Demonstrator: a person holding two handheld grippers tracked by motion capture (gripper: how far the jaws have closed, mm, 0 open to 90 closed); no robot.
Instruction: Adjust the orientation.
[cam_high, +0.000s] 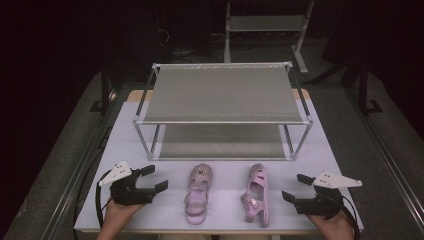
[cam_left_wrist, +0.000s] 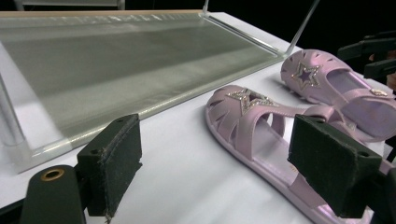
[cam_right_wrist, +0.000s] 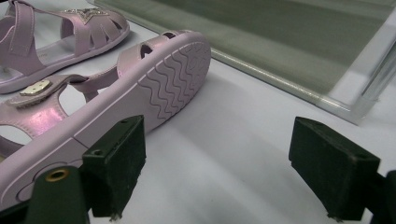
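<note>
Two pink star-trimmed sandals lie on the white table (cam_high: 225, 175) in front of a two-tier metal rack (cam_high: 222, 95). The left sandal (cam_high: 198, 192) stands upright on its sole. The right sandal (cam_high: 257, 195) lies tipped on its side, its wavy sole (cam_right_wrist: 159, 88) facing my right gripper. My left gripper (cam_high: 156, 178) rests open to the left of the left sandal (cam_left_wrist: 252, 121), holding nothing. To the right of the tipped sandal, my right gripper (cam_high: 295, 187) is open too, also holding nothing. Both grippers sit apart from the shoes.
The rack's lower shelf (cam_left_wrist: 116, 56) lies just behind the sandals, with its corner posts (cam_high: 299, 140) at the sides. The table's front edge (cam_high: 220, 231) is close under the person's hands. Another metal frame (cam_high: 265, 25) stands in the dark beyond the table.
</note>
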